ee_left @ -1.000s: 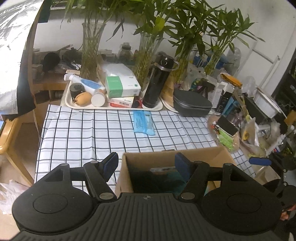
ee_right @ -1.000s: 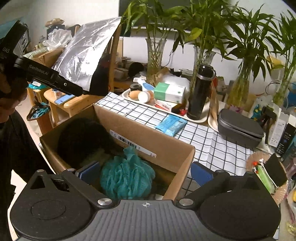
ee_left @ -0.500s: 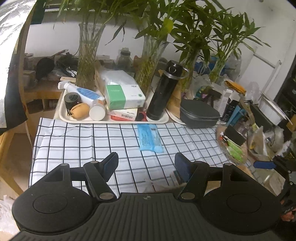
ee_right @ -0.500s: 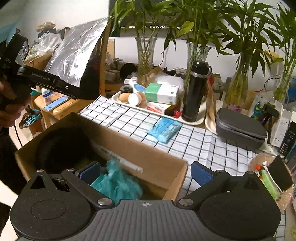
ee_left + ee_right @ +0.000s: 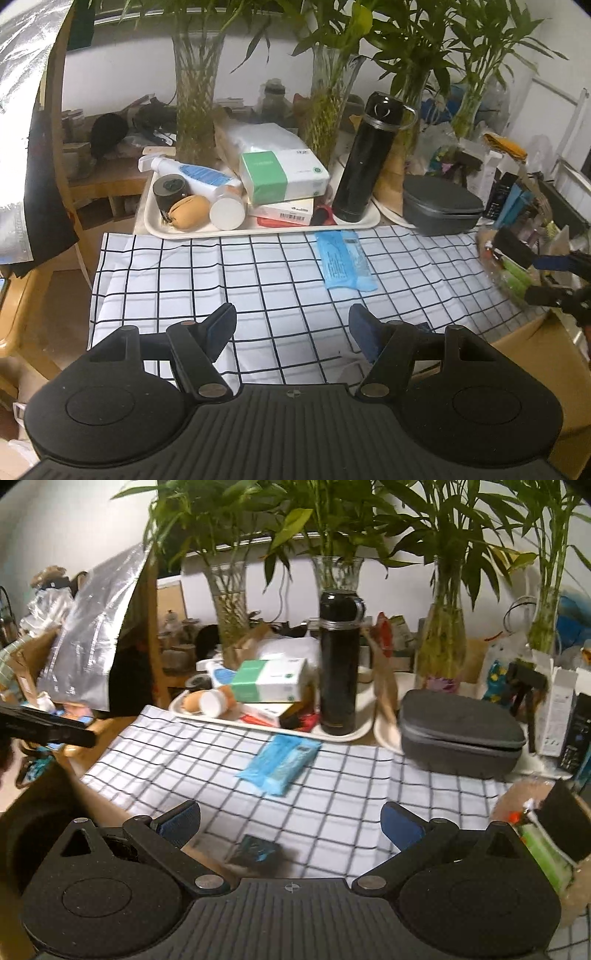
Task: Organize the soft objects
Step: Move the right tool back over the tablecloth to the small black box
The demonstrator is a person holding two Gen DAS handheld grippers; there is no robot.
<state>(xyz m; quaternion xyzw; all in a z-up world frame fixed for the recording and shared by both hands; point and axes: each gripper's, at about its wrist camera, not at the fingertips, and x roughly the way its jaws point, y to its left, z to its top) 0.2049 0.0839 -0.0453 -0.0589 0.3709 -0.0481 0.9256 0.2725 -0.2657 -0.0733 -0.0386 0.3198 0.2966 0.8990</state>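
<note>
Bamboo stalks in glass vases line the back of a crowded table [image 5: 122, 254] spread with a white cloth checked in black.

Left gripper [image 5: 291, 325] hangs over the bare cloth near the front edge, its jaws standing apart with nothing between them. Right gripper [image 5: 290, 821] also has its jaws wide apart and empty; just below its gap, a small dark packet [image 5: 255, 849] with a blue mark lies blurred on the cloth.

Further out, a blue soft pack [image 5: 343, 260] lies flat on the cloth, alone, between the grippers and the tray [image 5: 258, 230]; in the right view it [image 5: 280, 760] sits a little left of centre, near the tray's front rim.

On the tray, a black flask [image 5: 369, 158] stands upright at the right end. Beside it a green-and-white box [image 5: 282, 177] rests on a flatter white box, with a spray bottle [image 5: 192, 171] lying on its side, a tan pouch [image 5: 188, 218] and a dark round tin [image 5: 170, 188] at the left end.

Right of the tray, a grey zip case [image 5: 439, 205] sits closed on the table edge.

Brown cardboard [image 5: 535, 343] shows at the lower right of the left view, and a silver foil bag [image 5: 96, 635] leans at the left of the right view.
</note>
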